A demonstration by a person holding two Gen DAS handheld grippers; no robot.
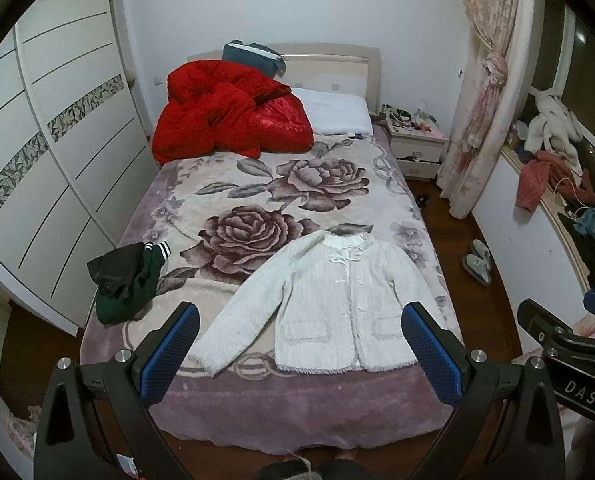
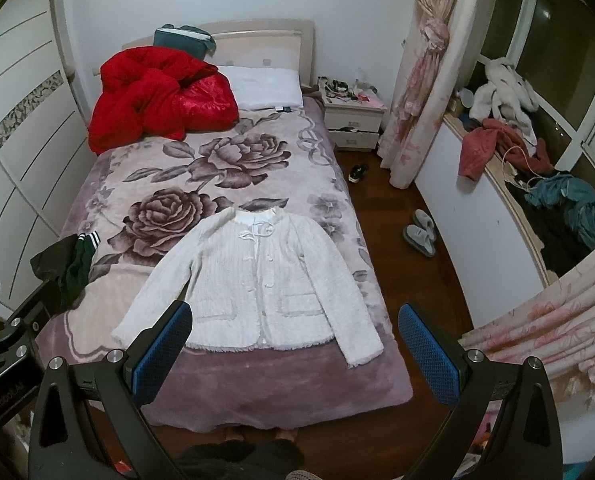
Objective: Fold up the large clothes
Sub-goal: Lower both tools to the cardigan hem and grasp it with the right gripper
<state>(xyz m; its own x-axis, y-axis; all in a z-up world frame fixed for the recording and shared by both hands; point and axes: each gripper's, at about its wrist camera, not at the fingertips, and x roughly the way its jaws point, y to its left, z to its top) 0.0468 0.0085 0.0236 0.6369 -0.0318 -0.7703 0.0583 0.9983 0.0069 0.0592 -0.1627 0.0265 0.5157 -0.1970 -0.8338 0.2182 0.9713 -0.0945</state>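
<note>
A white fluffy cardigan [image 1: 329, 300] lies flat, front up, sleeves spread, near the foot of the bed [image 1: 257, 396]; it also shows in the right wrist view [image 2: 257, 280]. My left gripper [image 1: 301, 320] is open and empty, held above the bed's foot end, over the cardigan's lower half. My right gripper [image 2: 297, 320] is open and empty, also raised above the foot of the bed, to the right of the left one. Its body shows at the right edge of the left wrist view [image 1: 565, 340].
A dark green and black garment pile [image 1: 125, 280] lies at the bed's left edge. A red quilt [image 1: 225, 112] and white pillow [image 1: 333, 112] sit at the head. Wardrobe [image 1: 49, 160] left; slippers [image 2: 419, 236], nightstand [image 2: 353, 120] and cluttered window ledge [image 2: 537, 184] right.
</note>
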